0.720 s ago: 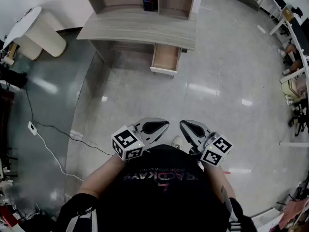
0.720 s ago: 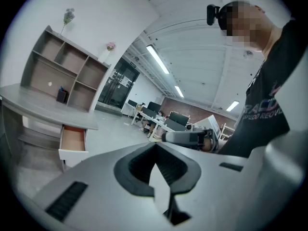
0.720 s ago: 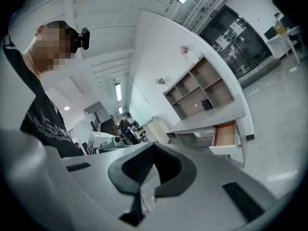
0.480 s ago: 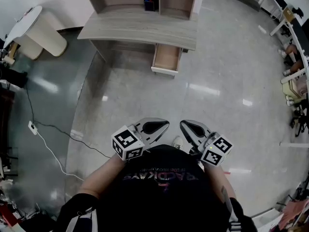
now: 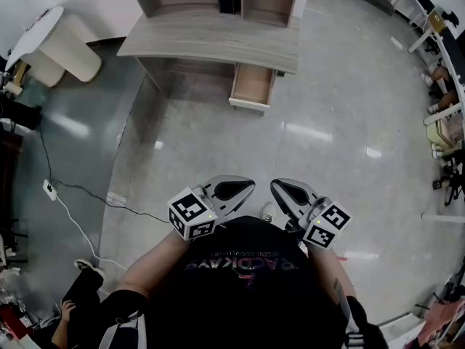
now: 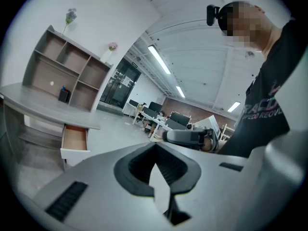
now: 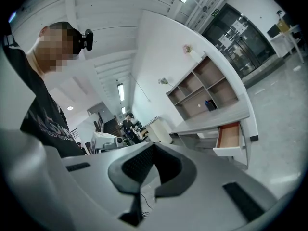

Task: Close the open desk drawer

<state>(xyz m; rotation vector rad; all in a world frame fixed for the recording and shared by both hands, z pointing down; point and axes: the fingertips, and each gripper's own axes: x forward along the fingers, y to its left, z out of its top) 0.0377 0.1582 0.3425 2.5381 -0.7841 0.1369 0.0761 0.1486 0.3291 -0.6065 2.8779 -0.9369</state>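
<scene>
A grey wooden desk (image 5: pixel 211 38) with a shelf unit on top stands far ahead across the floor. Its one drawer (image 5: pixel 251 86) is pulled out, light brown inside with a white front. The drawer (image 6: pixel 74 138) also shows far off in the left gripper view, and the drawer (image 7: pixel 230 137) in the right gripper view. My left gripper (image 5: pixel 236 190) and right gripper (image 5: pixel 287 191) are held close to my chest, side by side, far from the desk. Both are shut with nothing between the jaws; the left gripper (image 6: pixel 155 150) and right gripper (image 7: pixel 153 149) show their pads meeting.
A white cylindrical stand (image 5: pixel 54 49) sits left of the desk. A cable with a power strip (image 5: pixel 48 190) trails over the floor at left. A person (image 5: pixel 76 304) crouches at the lower left. Office desks and chairs (image 5: pixel 443 86) line the right edge.
A crouching person has come into view at the lower left of the head view. The desk has shifted slightly in the frame. Both grippers have kept their place and stayed shut.
</scene>
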